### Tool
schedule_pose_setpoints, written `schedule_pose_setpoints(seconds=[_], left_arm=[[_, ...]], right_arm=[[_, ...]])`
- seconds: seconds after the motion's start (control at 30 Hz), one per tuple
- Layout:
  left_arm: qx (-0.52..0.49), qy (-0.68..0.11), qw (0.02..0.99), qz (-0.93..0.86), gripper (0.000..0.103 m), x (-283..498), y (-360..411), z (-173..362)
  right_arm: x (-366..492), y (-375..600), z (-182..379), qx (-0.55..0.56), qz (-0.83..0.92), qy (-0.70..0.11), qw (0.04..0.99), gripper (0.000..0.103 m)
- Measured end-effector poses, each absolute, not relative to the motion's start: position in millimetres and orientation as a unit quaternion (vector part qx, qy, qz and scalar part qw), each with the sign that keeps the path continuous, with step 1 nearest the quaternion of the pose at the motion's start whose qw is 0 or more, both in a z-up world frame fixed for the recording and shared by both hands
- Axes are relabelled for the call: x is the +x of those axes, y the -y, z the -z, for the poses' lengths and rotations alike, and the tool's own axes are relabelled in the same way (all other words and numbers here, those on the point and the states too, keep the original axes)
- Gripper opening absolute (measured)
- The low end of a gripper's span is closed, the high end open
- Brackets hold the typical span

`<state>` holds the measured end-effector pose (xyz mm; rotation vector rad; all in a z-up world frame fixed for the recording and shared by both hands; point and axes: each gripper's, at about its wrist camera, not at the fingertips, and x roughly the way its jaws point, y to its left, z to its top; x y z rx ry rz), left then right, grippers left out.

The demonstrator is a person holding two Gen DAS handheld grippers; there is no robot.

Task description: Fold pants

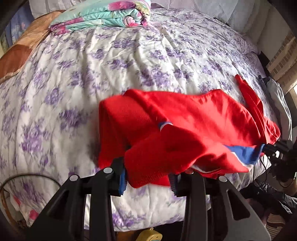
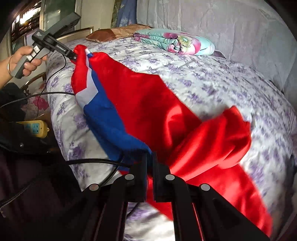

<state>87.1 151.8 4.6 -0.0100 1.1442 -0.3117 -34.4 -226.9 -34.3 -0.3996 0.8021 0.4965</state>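
Note:
Red pants (image 1: 194,118) with a blue and white side stripe hang stretched between my two grippers, just above the near edge of the bed. My left gripper (image 1: 148,178) has its fingers apart with bunched red cloth between them; in the right wrist view its tips (image 2: 75,55) pinch the far end of the pants (image 2: 148,111). My right gripper (image 2: 150,161) is shut on the blue edge of the pants; it shows at the right in the left wrist view (image 1: 267,146). A red flap folds over at the right (image 2: 222,133).
The bed (image 1: 130,64) has a white quilt with purple flowers. A folded floral blanket (image 1: 104,16) and a brown pillow (image 1: 16,55) lie at the far side. A yellow power strip (image 2: 35,128) and cables (image 2: 55,94) are beside the bed.

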Motion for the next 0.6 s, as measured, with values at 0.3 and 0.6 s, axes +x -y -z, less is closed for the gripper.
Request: schedule_pose_setpoints(seconds=[0.3,0.6], left_arm=[[-0.073,-0.530,0.836,0.123,0.037,93.7,-167.3,-2.1],[-0.013,-0.543,0.836,0.077,0.035,99.4,-192.6,13.1]], right_arm=[[-24.8,229.7,12.7,-0.155,-0.209,-0.341,0.903,0.005],[-49.1,197.1,43.3,-0.198,-0.241,-0.356,0.881,0.005]])
